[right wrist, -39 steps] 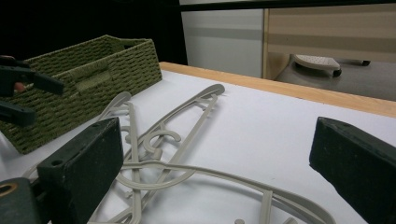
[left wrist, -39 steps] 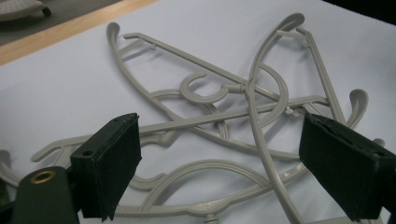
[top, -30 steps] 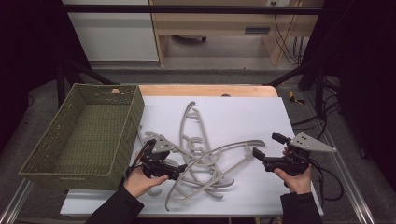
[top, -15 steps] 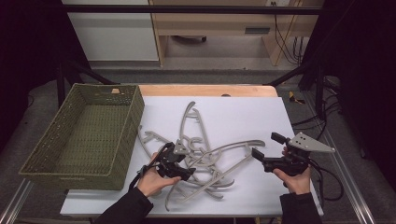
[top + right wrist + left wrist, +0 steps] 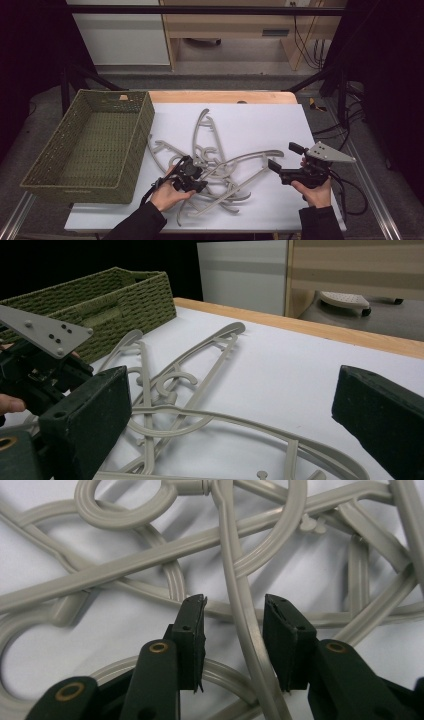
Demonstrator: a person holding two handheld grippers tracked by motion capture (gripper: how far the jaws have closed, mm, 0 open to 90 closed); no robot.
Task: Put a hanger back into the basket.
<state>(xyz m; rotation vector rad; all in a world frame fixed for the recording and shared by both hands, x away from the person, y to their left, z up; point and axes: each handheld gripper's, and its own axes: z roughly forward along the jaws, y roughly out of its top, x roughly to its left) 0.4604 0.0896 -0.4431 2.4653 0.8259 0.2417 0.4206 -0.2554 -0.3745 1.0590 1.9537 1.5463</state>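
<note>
The left gripper (image 5: 234,611), jaws just closing, straddles a grey hanger (image 5: 245,625) bar without pinching; the right gripper (image 5: 225,415) hovers spread.

no readable text, labels or signs

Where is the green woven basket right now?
In the high view the green woven basket sits at the table's left edge, beside the pile of grey plastic hangers and just left of the left gripper.
</note>
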